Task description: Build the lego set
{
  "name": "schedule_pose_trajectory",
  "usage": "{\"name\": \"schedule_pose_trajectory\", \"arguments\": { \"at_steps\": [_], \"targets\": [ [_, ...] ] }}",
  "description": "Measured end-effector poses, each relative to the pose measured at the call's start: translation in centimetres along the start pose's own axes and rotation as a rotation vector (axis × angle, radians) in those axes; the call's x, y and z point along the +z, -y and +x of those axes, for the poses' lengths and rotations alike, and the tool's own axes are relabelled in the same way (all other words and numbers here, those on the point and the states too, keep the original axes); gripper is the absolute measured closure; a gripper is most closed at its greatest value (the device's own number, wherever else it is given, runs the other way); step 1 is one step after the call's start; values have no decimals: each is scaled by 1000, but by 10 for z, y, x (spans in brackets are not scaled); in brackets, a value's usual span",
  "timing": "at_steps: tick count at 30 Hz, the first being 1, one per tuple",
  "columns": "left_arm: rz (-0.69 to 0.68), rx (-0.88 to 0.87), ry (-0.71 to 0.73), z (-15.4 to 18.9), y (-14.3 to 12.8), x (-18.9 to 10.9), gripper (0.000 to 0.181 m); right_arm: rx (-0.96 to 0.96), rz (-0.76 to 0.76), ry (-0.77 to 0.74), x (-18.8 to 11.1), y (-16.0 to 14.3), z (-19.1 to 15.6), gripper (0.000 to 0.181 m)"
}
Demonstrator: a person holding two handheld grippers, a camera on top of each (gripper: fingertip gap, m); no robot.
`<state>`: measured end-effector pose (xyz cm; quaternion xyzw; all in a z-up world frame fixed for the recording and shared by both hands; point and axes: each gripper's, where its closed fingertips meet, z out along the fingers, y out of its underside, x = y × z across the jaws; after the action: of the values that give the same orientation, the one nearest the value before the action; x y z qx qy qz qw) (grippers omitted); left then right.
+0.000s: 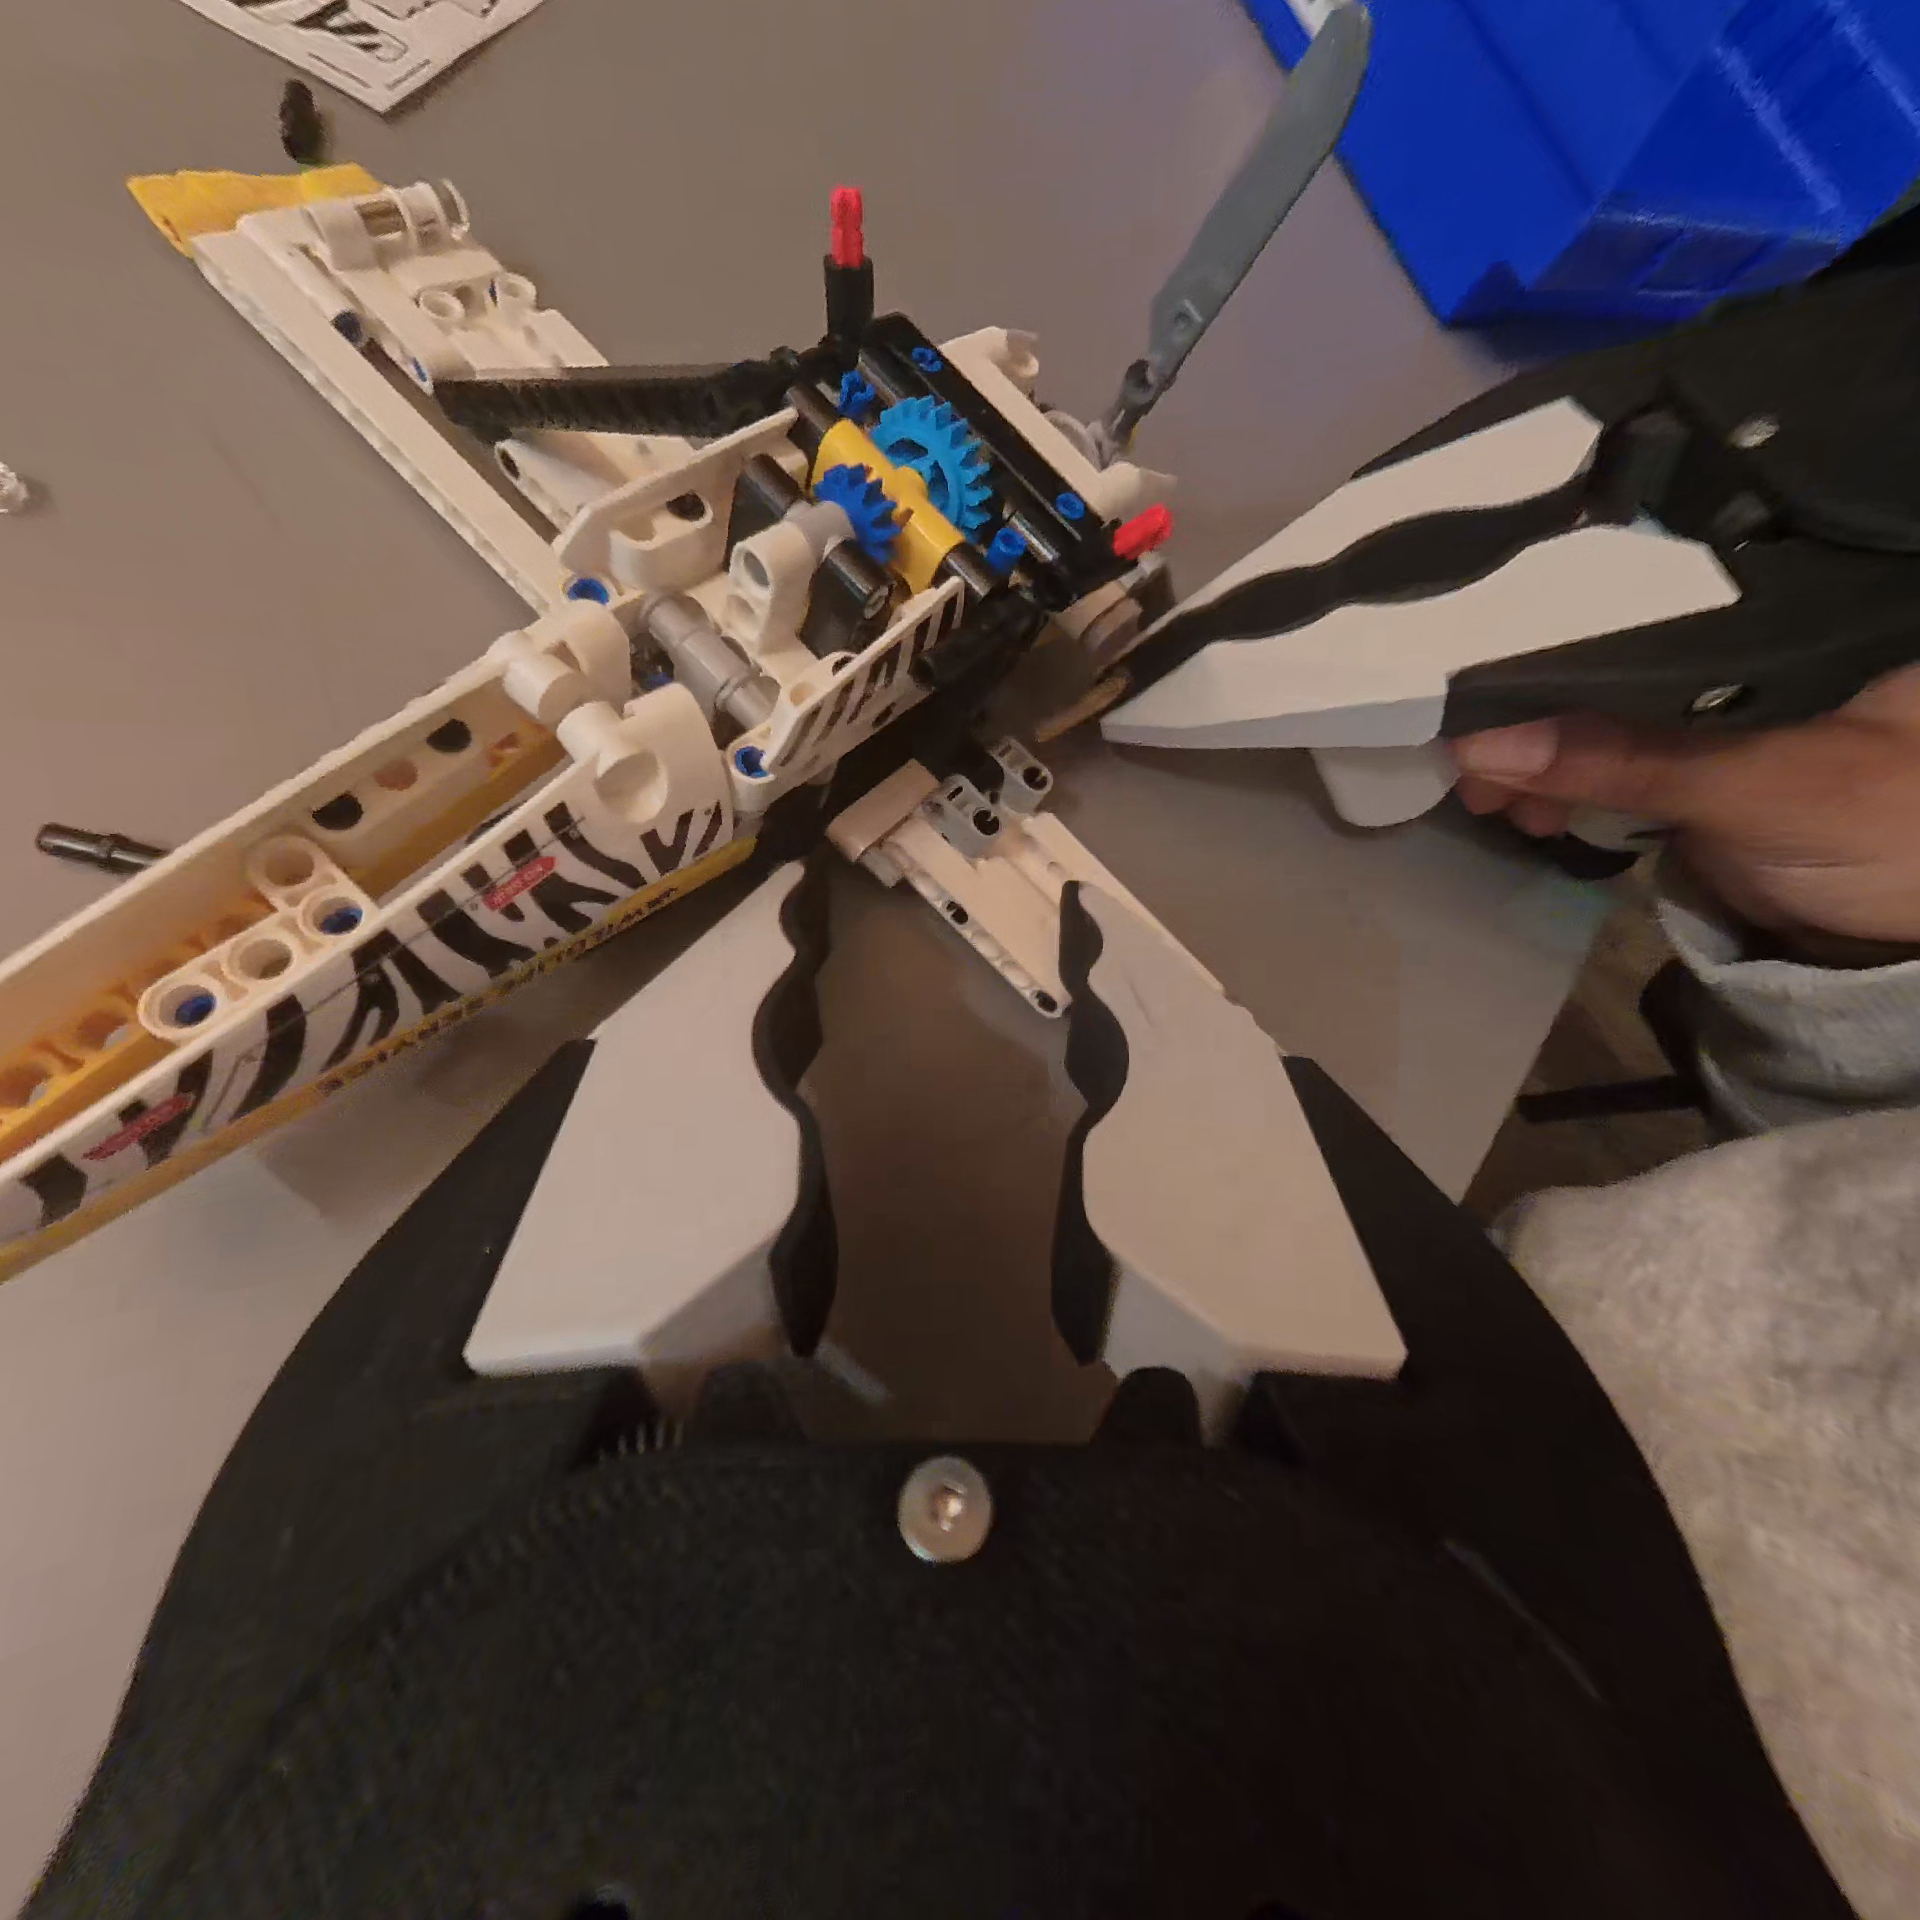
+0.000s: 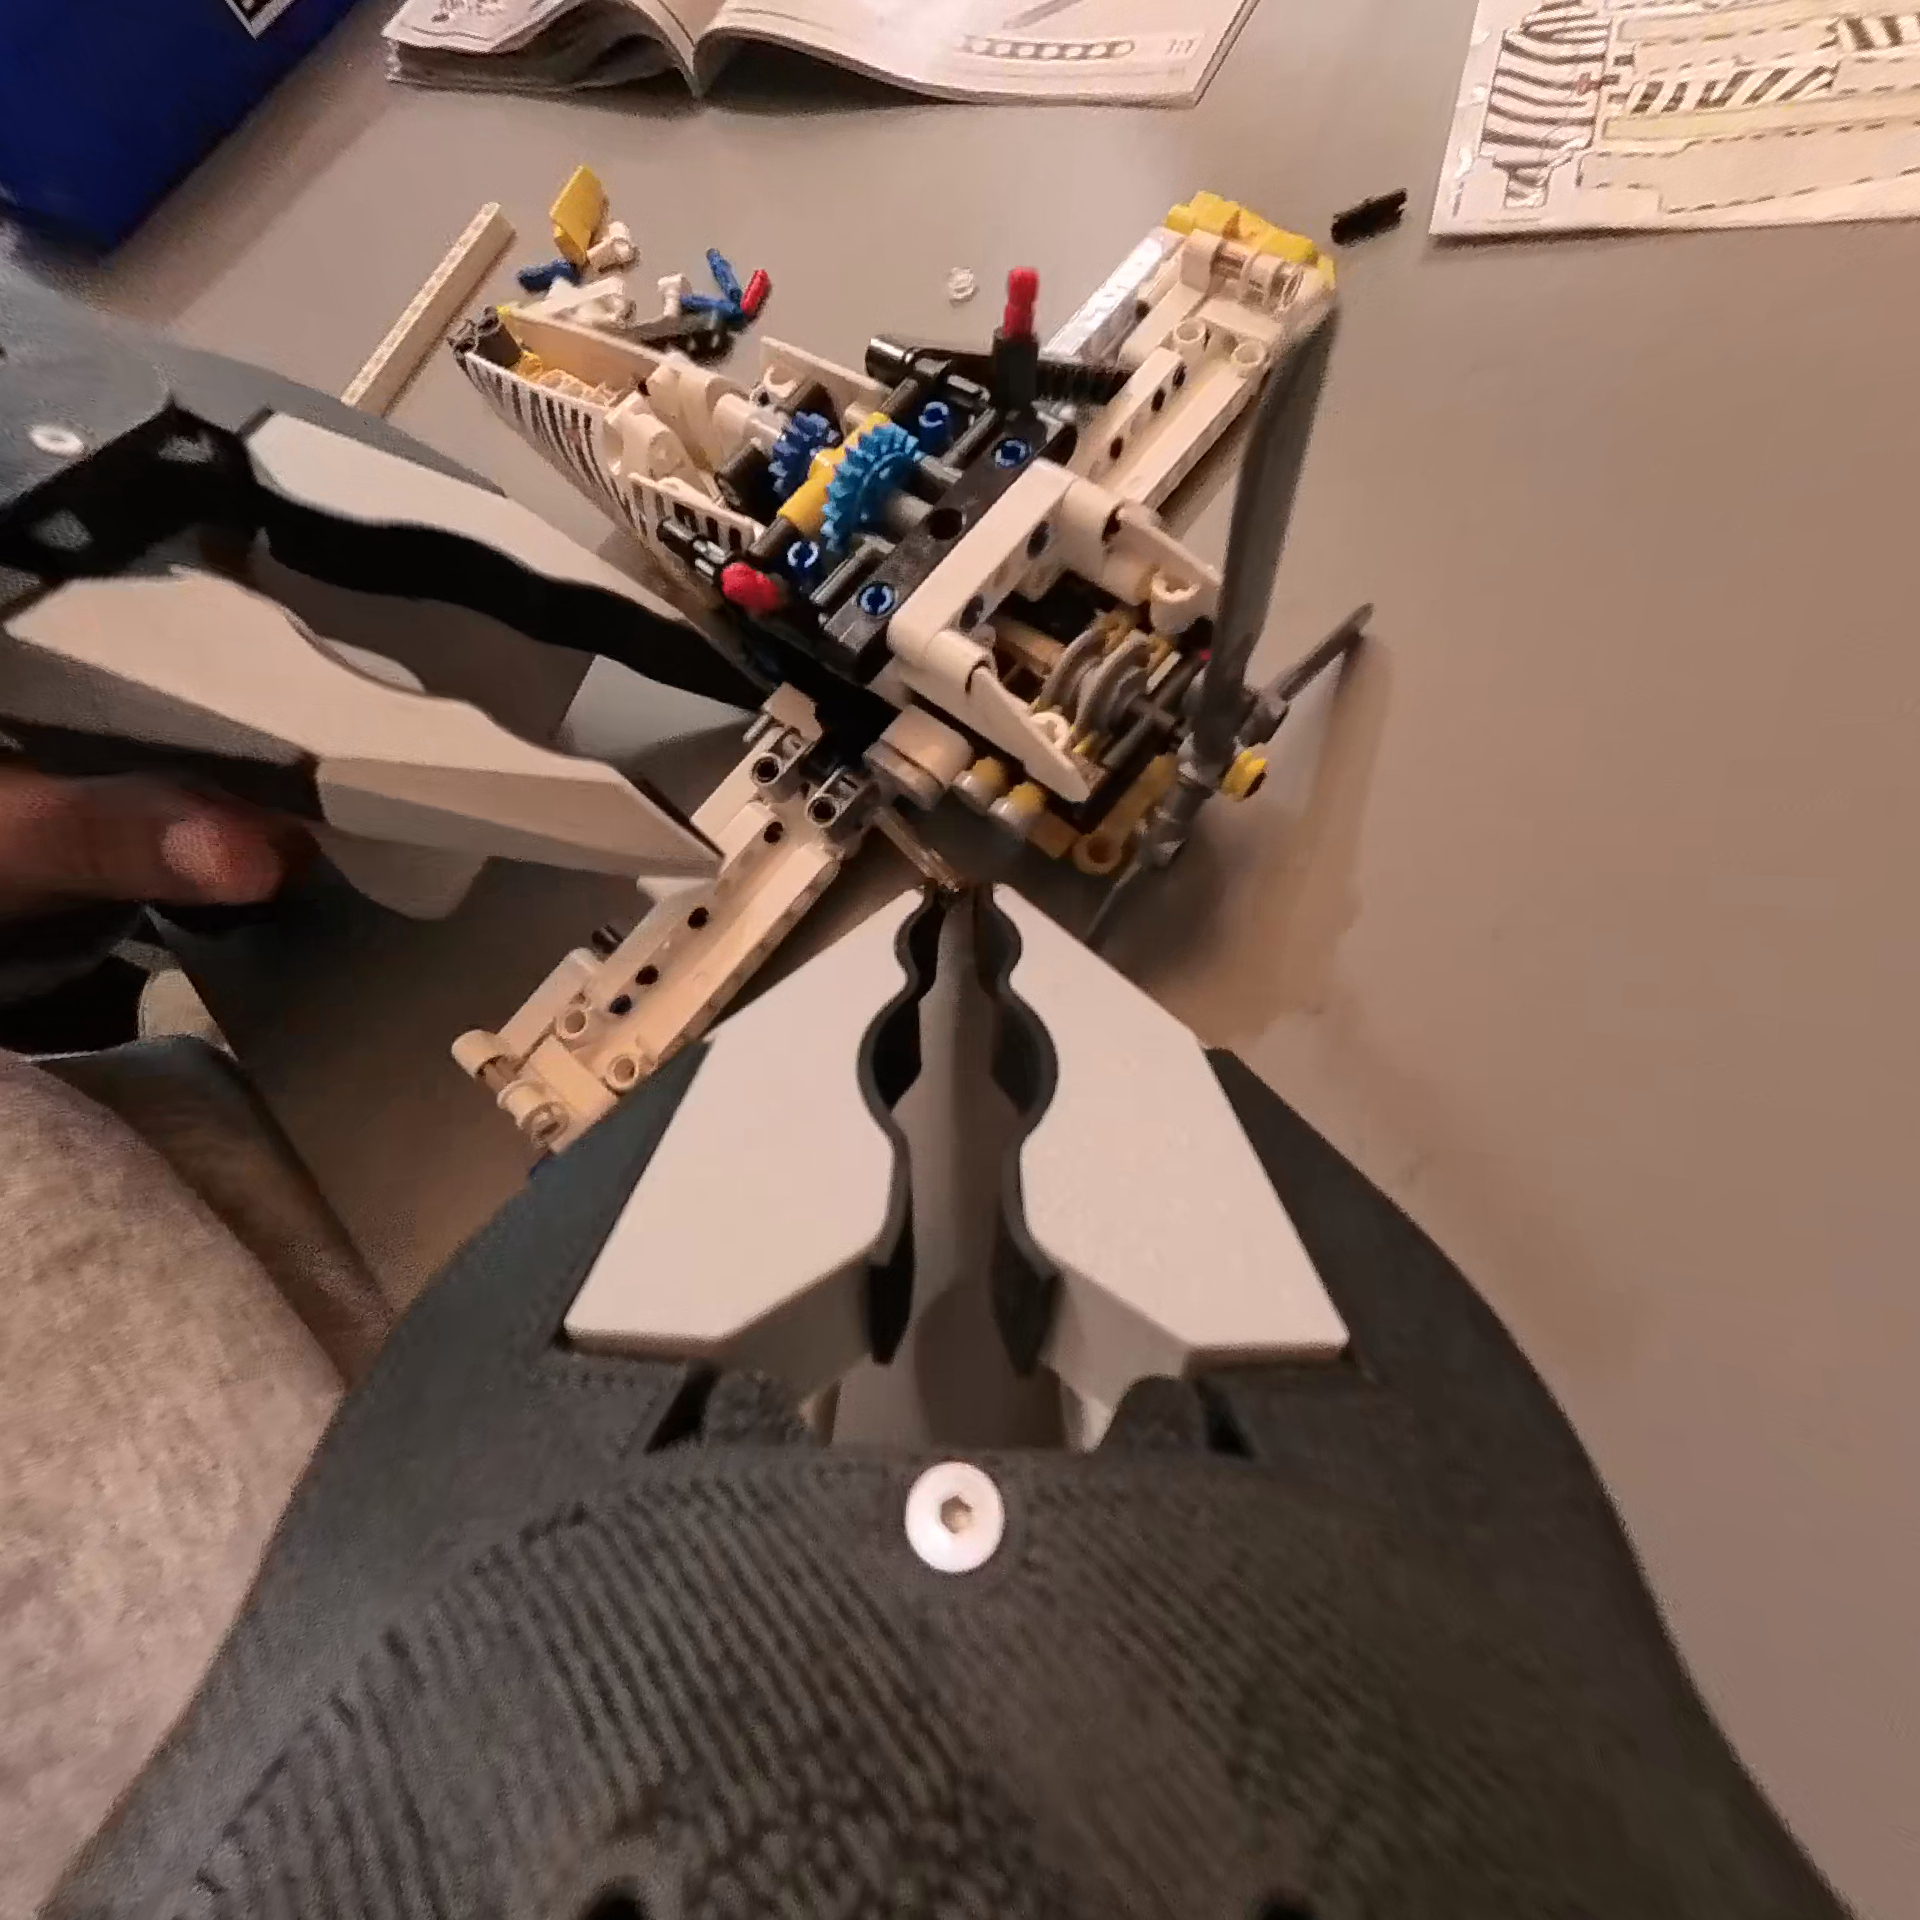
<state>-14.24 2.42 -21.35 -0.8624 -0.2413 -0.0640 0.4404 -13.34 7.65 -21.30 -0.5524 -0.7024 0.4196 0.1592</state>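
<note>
A white, zebra-striped lego plane (image 1: 582,665) with blue gears (image 1: 925,468) lies on the grey table (image 1: 260,582). My left gripper (image 1: 940,894) is closed around its white wing (image 1: 977,914) near the root; it also shows in the right wrist view (image 2: 743,774). My right gripper (image 2: 951,894) is shut on a small tan pin (image 2: 923,860) and holds it against the plane's (image 2: 935,540) underside beside the wing root. In the left wrist view, the right gripper (image 1: 1122,691) comes in from the right with the pin (image 1: 1081,709) at its tips.
A blue bin (image 1: 1662,156) stands at the back. An open instruction booklet (image 2: 831,42) and a sticker sheet (image 2: 1683,114) lie beyond the plane. Loose parts (image 2: 644,270) and a long tan beam (image 2: 431,301) lie behind it. A black pin (image 1: 94,844) lies at the left. Across from one pair of fingers to the other is roughly 6 centimetres. From the left gripper's tips to the long tan beam (image 2: 431,301) is close to 25 centimetres.
</note>
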Motion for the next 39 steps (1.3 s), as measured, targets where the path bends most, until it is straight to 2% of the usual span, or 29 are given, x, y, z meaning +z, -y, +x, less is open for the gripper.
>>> {"name": "schedule_pose_trajectory", "arguments": {
  "at_steps": [18, 25, 39],
  "targets": [
    [-33, -53, -49, 0, -2, 5, 148, -67, -34, 36, 10, 4, -2, 177],
    [-32, -65, -72, 0, -2, 5, 149, -141, -48, 36, 13, 4, -2, 177],
    [-42, -25, -62, -2, 0, 6, 148, -159, -73, 18, 18, 5, 0, 177]
  ]
}}
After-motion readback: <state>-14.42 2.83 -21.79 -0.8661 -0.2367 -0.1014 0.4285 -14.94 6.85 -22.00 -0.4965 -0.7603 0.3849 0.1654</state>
